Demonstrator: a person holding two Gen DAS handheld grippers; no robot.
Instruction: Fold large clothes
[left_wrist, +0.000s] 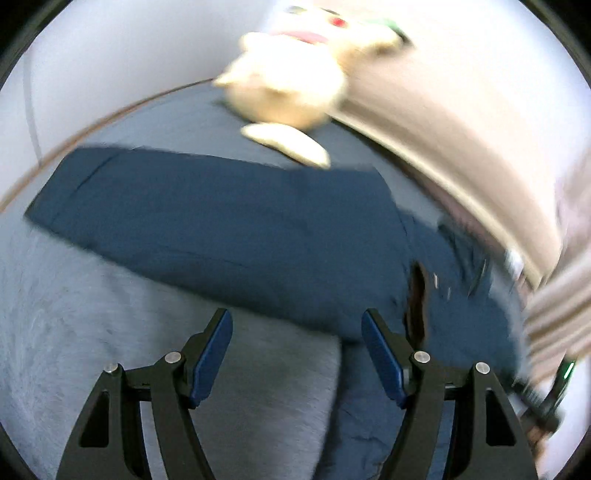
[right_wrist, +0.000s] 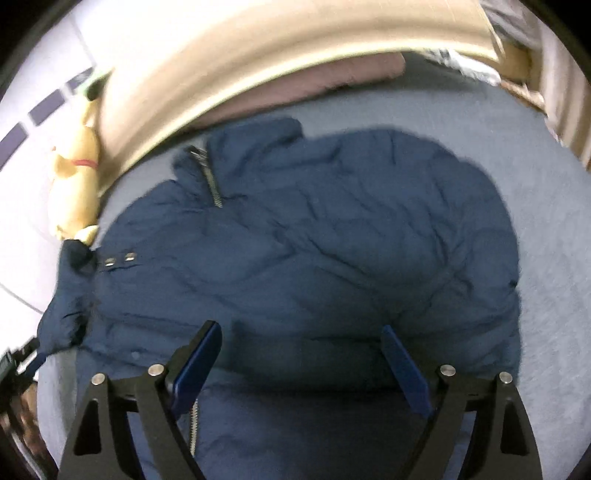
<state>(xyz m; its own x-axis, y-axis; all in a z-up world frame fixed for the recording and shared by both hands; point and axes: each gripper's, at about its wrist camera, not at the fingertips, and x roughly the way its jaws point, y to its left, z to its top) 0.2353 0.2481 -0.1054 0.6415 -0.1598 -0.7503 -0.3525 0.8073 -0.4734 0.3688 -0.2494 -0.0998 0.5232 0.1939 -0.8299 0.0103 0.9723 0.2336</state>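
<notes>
A large navy padded jacket (right_wrist: 314, 240) lies spread on a pale blue bed cover (right_wrist: 546, 229), its zipper and collar toward the upper left. In the left wrist view one jacket sleeve (left_wrist: 207, 214) stretches flat across the cover. My left gripper (left_wrist: 297, 325) is open and empty, hovering just above the sleeve's near edge. My right gripper (right_wrist: 301, 336) is open and empty, hovering over the jacket's body. The other gripper shows blurred at the far right of the left wrist view (left_wrist: 546, 402).
A cream plush toy (left_wrist: 291, 85) sits at the head of the bed; it also shows in the right wrist view (right_wrist: 75, 184). A beige headboard (right_wrist: 229, 62) curves along the back, with a mauve pillow (right_wrist: 332, 77) under it. White wall lies to the left.
</notes>
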